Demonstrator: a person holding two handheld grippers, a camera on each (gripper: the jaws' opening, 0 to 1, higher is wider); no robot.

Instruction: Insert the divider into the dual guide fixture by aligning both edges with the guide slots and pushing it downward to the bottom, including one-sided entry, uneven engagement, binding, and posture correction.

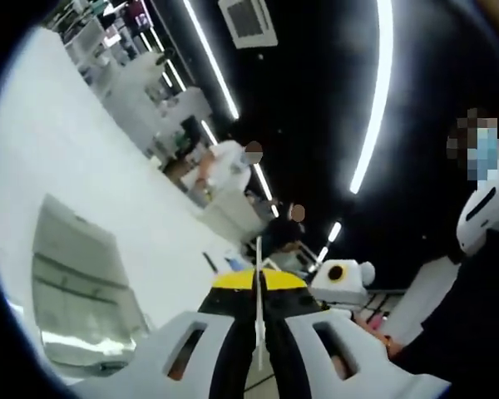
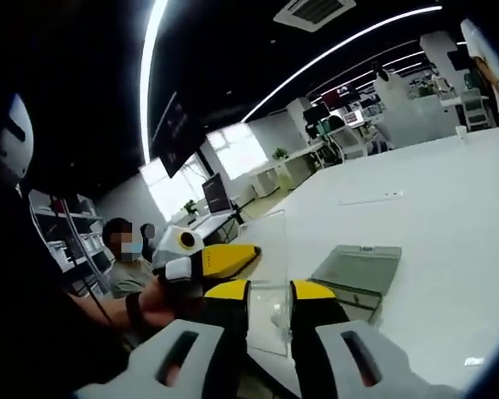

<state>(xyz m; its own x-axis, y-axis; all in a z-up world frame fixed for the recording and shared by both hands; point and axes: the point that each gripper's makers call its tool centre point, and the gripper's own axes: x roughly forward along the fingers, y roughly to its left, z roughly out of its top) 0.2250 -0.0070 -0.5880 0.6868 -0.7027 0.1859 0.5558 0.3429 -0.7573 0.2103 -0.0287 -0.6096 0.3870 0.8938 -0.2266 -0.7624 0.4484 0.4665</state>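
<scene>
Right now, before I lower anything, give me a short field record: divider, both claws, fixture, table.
divider: clear thin plastic divider panel, seen edge-on as a thin white line in the left gripper view
left claw: jaws close either side of the panel's edge; cannot tell if clamped
right claw: shut on the panel's lower part
fixture: grey transparent dual guide fixture lying on the table, apart from the panel; also
insertion: not yet begun
table: white tabletop
</scene>
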